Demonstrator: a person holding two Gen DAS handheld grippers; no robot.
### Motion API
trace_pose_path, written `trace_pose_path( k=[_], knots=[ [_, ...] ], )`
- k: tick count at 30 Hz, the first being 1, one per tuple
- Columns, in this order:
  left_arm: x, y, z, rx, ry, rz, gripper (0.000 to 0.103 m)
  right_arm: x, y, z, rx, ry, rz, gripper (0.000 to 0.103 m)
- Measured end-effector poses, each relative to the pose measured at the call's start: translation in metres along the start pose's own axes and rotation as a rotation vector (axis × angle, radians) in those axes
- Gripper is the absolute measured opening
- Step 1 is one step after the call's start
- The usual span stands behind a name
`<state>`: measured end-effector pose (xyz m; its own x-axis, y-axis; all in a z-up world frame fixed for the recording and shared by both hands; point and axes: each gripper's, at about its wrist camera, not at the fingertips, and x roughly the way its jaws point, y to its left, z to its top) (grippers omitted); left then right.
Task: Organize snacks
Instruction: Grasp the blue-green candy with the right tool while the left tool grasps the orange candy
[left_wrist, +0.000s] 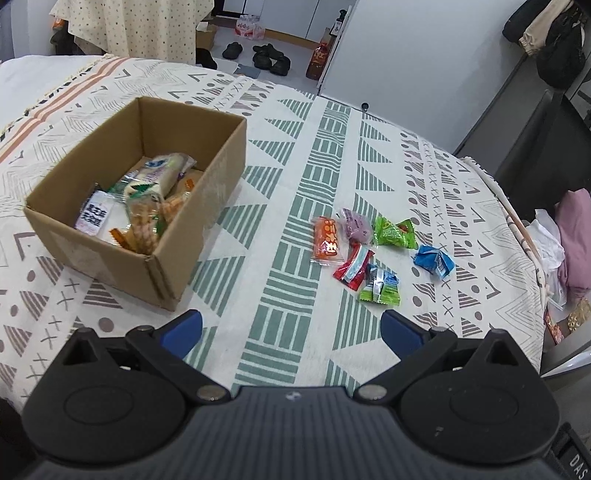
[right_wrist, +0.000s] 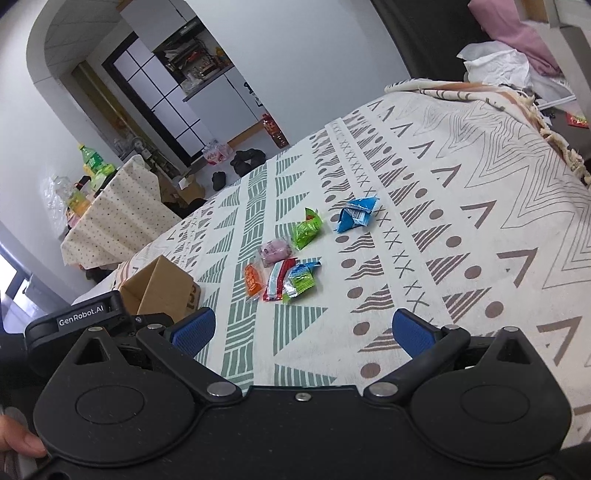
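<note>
Lying in a loose cluster on the patterned tablecloth (left_wrist: 295, 221), six small wrapped snacks wait to the right of the open cardboard box (left_wrist: 207, 206), which already holds several packets. Both grippers hover near the table's front edge with their blue pads spread wide and nothing between them.

From the left gripper (left_wrist: 291, 326), the cluster sits ahead and a little to the right, with bare cloth between. The green-and-blue packet (left_wrist: 380, 286) is nearest, with the red packet (left_wrist: 352, 267) touching it on the left. Behind these lie the orange packet (left_wrist: 327, 240), its long axis running near to far, the pink packet (left_wrist: 356, 225) and the green packet (left_wrist: 393, 232). The blue packet (left_wrist: 434, 260) lies apart at the right.

From the right gripper (right_wrist: 303, 328), the same cluster lies almost straight ahead: the red packet (right_wrist: 277, 282) and the green-and-blue packet (right_wrist: 301, 280) are closest, and the blue packet (right_wrist: 354, 214) is farther off to the right. The box (right_wrist: 162, 288) is at its near left, partly hidden behind the left gripper's body.

Either gripper seems about equally close to the near packets, though the left one is better placed for carrying to the box. Nothing stands in the way of a reach; the overlapping red and green-and-blue wrappers may make a clean single pick awkward. Beyond the table, shoes and a bottle stand on the floor.
</note>
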<state>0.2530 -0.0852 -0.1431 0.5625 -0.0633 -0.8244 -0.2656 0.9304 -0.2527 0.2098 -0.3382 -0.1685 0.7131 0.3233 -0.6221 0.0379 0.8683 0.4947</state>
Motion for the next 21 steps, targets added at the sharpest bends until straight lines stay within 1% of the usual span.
trace_pose_path(
  k=[3, 5, 7, 9, 12, 15, 21],
  knots=[
    [0.01, -0.004, 0.001, 0.005, -0.001, -0.009, 0.102, 0.013, -0.002, 0.004, 0.005, 0.006, 0.01, 0.1],
    [0.016, -0.006, 0.004, 0.003, -0.005, -0.018, 0.101, 0.024, -0.004, 0.006, 0.005, 0.019, 0.02, 0.095],
    [0.023, -0.007, 0.006, 0.003, -0.01, -0.017, 0.1, 0.036, -0.006, 0.007, 0.014, 0.039, 0.029, 0.087],
    [0.03, -0.009, 0.009, 0.009, -0.015, -0.015, 0.098, 0.047, -0.009, 0.008, 0.035, 0.061, 0.047, 0.083],
    [0.043, -0.009, 0.014, 0.008, -0.007, -0.024, 0.092, 0.062, -0.011, 0.01, 0.048, 0.081, 0.059, 0.082],
    [0.056, -0.01, 0.021, 0.0, 0.0, -0.02, 0.086, 0.074, -0.012, 0.011, 0.055, 0.095, 0.064, 0.079],
    [0.081, -0.013, 0.033, -0.012, 0.003, -0.014, 0.078, 0.098, -0.012, 0.015, 0.053, 0.107, 0.071, 0.077]
  ],
)
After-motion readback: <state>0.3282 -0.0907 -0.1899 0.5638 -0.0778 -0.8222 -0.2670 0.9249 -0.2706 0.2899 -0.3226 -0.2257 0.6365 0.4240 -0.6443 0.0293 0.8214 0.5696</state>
